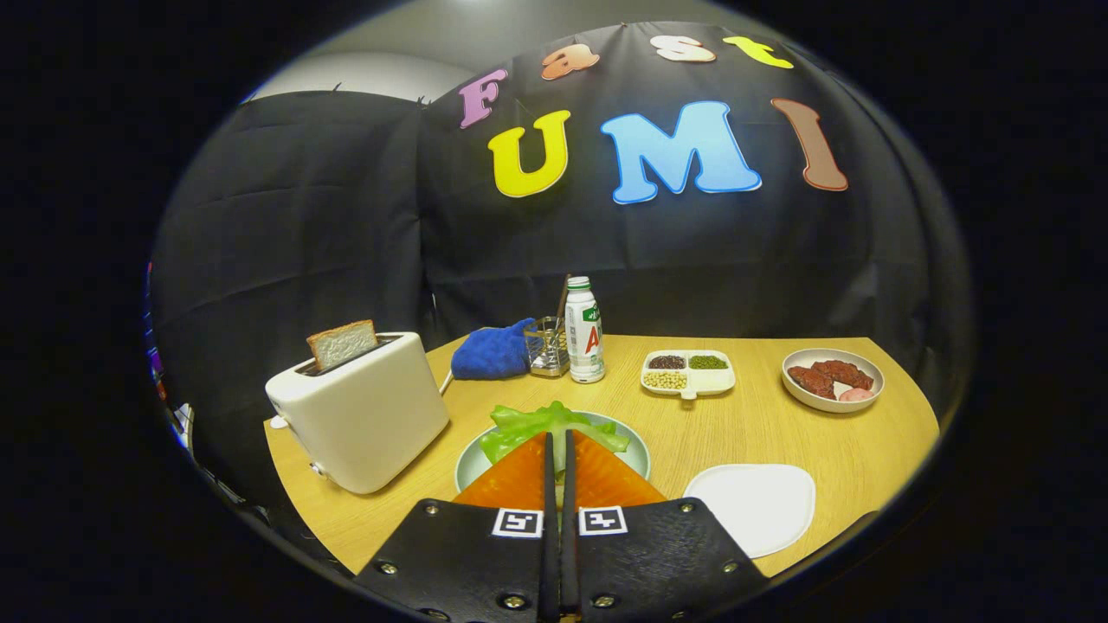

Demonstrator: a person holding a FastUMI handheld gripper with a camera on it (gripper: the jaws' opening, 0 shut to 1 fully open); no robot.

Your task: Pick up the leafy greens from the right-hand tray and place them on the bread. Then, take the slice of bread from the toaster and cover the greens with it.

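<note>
The gripper (559, 443) hangs over a plate (639, 452) with its fingers nearly touching, grasping nothing. Lettuce (528, 421) lies on that plate. Left of the plate, a toaster (363, 415) holds a bread slice (343, 343).

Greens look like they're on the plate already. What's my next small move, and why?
Probably lift and swing toward the toaster. The leafy greens lie on the plate just ahead of the gripper, whose jaws stand nearly closed with only a thin gap; I can't tell if they still pinch a leaf. The bread slice stands up in the toaster slot, not yet taken.
</note>
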